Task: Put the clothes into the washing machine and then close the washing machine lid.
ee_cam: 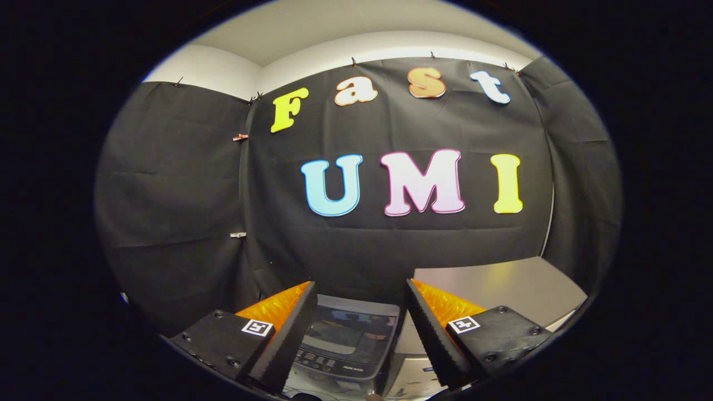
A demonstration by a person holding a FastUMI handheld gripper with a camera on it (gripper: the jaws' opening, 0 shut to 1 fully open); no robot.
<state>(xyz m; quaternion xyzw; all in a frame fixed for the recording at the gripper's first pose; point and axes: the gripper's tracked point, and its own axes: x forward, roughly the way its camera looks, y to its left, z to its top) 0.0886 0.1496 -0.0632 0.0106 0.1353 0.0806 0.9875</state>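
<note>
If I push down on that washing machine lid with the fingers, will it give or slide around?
The lid looks like a rigid glossy panel, so it should probably not flex, though the fingers may slip on it. The washing machine looks bulky, so it is unlikely to shift. The gripper hangs open above it.

Washing machine (348, 340): grey body, dark glossy lid carrying bluish and orange reflections, pale markings along the control strip.
Table (501, 287): plain pale grey top, matt, without pattern.
Booth wall (178, 195): black cloth, faintly creased.
Room wall (223, 72) above the cloth: off-white.
Gripper (361, 328), fingers parted with the washing machine between them: each carries a small black-and-white square marker.
</note>
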